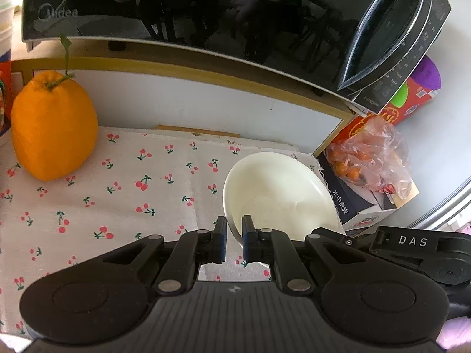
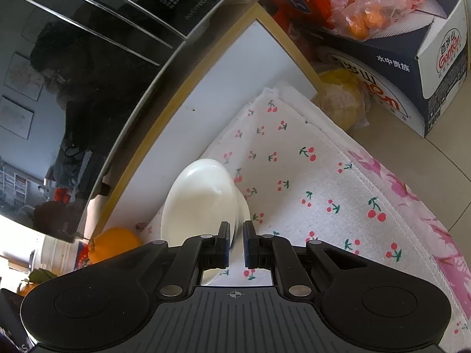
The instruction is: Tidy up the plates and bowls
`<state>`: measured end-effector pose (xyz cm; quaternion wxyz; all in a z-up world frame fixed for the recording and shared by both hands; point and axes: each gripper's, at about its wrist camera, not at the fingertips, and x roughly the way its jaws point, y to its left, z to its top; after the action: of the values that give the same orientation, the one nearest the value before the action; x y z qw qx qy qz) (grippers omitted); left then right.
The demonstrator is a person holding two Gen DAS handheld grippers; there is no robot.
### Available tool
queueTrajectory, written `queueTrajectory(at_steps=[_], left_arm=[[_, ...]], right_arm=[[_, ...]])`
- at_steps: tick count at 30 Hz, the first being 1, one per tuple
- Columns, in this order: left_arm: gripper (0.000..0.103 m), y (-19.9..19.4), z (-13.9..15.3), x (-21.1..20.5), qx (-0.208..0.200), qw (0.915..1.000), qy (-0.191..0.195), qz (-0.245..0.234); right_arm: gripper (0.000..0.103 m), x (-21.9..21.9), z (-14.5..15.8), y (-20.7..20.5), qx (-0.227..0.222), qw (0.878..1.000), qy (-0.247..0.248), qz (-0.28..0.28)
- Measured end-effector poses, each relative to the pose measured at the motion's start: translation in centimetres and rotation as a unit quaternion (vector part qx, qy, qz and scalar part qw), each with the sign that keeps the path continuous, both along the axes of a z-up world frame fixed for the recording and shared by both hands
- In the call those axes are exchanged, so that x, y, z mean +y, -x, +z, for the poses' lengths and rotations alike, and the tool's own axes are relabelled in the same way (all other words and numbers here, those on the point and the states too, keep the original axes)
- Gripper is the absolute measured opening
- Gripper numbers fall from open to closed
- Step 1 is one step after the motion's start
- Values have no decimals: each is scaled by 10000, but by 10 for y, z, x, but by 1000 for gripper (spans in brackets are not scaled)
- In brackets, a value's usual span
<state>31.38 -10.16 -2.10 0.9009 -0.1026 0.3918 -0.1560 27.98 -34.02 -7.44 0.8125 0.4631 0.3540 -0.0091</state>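
Both my grippers pinch the same white bowl's rim: left gripper near edge, right gripper opposite; bowl dead ahead.

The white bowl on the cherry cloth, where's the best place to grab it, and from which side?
Grip the white bowl by its thin rim at the near edge, one finger inside, one outside, coming in from above and in front. It's wide and open-topped; the left tongs already pinch it there.
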Motion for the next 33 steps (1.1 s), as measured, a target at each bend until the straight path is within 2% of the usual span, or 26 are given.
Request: queueTrajectory(at_steps=[11, 24, 33], left_arm=[[9, 24, 26, 10, -176, 9998, -38, 18], [9, 67, 65, 20, -385, 9992, 37, 24], [10, 103, 74, 26, -405, 9992, 54, 13]], right_arm=[[10, 13, 28, 16, -104, 9999, 24, 76], [10, 28, 82, 56, -351, 9991, 188, 154], [10, 42, 99, 88, -327, 9988, 311, 204]])
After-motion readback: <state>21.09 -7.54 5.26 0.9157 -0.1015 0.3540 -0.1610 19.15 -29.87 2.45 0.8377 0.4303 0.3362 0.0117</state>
